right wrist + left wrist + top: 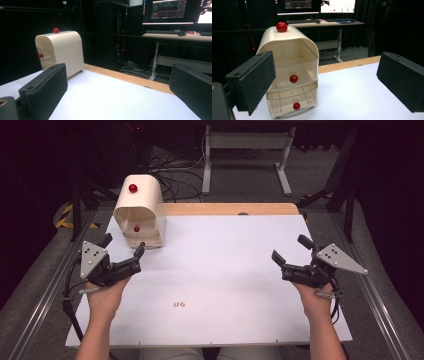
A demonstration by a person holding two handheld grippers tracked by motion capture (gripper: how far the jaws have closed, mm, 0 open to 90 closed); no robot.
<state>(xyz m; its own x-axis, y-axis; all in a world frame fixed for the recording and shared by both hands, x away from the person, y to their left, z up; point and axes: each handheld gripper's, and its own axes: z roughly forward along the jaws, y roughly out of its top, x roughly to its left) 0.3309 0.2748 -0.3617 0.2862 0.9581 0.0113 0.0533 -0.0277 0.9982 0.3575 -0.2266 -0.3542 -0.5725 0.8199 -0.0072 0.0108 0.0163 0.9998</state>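
From the high view I have both hands low over the white table (225, 270), the left gripper (122, 249) at the left side and the right gripper (289, 251) at the right, well apart from each other. My left gripper points at the cream drawer cabinet (140, 215), which stands upright at the far left corner of the white surface, just beside the gripper's forward jaw. In the left gripper view the jaws stand wide with nothing between the pads (254, 80), and the cabinet (292, 75) faces me with its two clear drawers closed, a red knob (293, 78) on the upper drawer, another red knob (296, 106) on the lower one and a red ball (281, 26) on the rounded top. In the right gripper view my right gripper's jaws are likewise spread wide and empty over bare table, the cabinet (61, 51) seen from its side farther off at the left. Two small tan pieces (180, 304) lie close together on the near middle of the table, between my forearms and apart from both grippers. A wooden strip (230, 209) runs along the table's far edge
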